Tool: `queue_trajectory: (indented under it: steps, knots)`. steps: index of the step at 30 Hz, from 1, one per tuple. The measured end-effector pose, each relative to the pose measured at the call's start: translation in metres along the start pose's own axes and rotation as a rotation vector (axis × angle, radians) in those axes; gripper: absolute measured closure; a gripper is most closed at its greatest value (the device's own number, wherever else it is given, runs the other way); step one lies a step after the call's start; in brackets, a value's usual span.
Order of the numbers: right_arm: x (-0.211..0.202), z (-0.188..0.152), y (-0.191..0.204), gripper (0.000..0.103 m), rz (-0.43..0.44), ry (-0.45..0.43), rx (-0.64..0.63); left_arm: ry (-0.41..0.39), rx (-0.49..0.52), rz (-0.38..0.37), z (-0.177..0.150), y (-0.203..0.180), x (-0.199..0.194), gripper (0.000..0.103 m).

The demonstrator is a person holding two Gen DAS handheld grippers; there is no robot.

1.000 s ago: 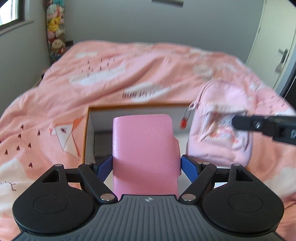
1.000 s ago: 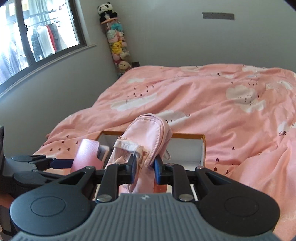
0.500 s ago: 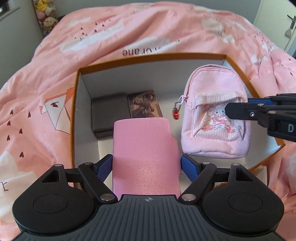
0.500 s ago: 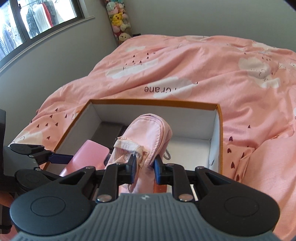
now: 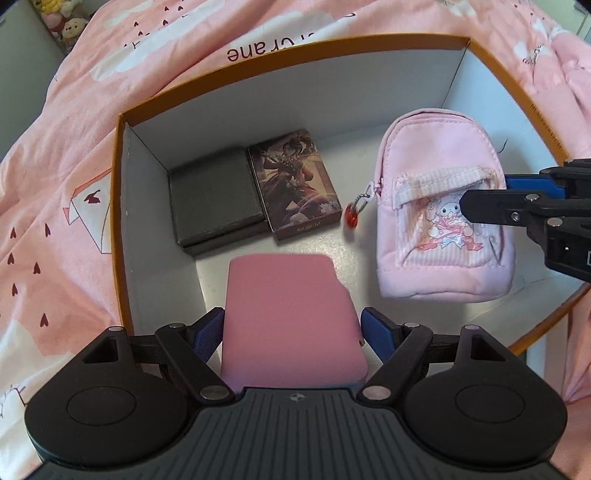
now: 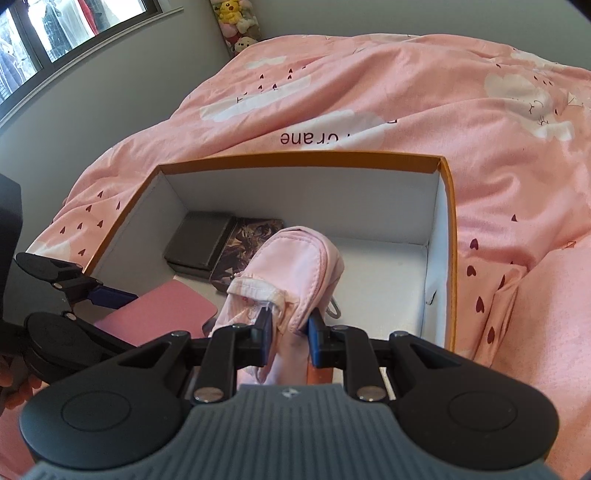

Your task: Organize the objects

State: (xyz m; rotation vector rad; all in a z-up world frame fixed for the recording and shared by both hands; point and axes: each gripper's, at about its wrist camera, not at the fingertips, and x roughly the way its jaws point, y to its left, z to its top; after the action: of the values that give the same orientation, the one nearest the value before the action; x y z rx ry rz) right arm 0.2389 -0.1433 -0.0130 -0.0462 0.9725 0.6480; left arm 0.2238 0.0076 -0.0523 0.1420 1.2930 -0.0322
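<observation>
Left tongs clamped on flat pink rectangular case; right tongs pinched on small pink fabric backpack pouch. Both held above open orange-rimmed white cardboard box on pink bed quilt, near black box and illustrated card box inside.

i'm in a bedroom at home; a bed fills most of my view, covered by a pink duvet printed with white clouds, small dark hearts and a line of lettering; plain grey walls rise behind it; a window at the upper left shows clothes hanging beyond the glass; a column of plush toys stands in the corner by the head of the bed; an open cardboard box with an orange rim sits on the duvet
</observation>
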Motion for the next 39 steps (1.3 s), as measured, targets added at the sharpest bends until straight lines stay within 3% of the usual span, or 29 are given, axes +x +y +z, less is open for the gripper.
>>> queue_trajectory:
  steps: [10,12,18,21,28,34,39]
  knots:
    - [0.007,0.001,-0.002,0.082,-0.023,0.038,-0.022,-0.073,-0.028,-0.036,-0.003,0.016,-0.017,0.011]
    - [0.008,0.002,-0.001,0.082,-0.023,0.051,-0.031,-0.125,-0.052,-0.058,-0.006,0.024,-0.029,0.017]
    - [0.022,0.01,0.007,0.082,-0.023,0.128,-0.068,-0.328,-0.16,-0.096,-0.024,0.053,-0.068,0.017]
    - [0.033,0.013,0.02,0.082,-0.017,0.171,-0.121,-0.38,-0.243,-0.071,-0.032,0.066,-0.073,0.017]
    - [0.057,0.014,0.052,0.082,0.002,0.253,-0.251,-0.432,-0.408,-0.093,-0.053,0.09,-0.063,0.023]
    - [0.07,0.016,0.059,0.082,0.036,0.304,-0.211,-0.458,-0.514,-0.133,-0.072,0.107,-0.058,0.024]
    - [0.079,0.013,0.066,0.082,0.04,0.322,-0.19,-0.46,-0.544,-0.147,-0.078,0.113,-0.054,0.024]
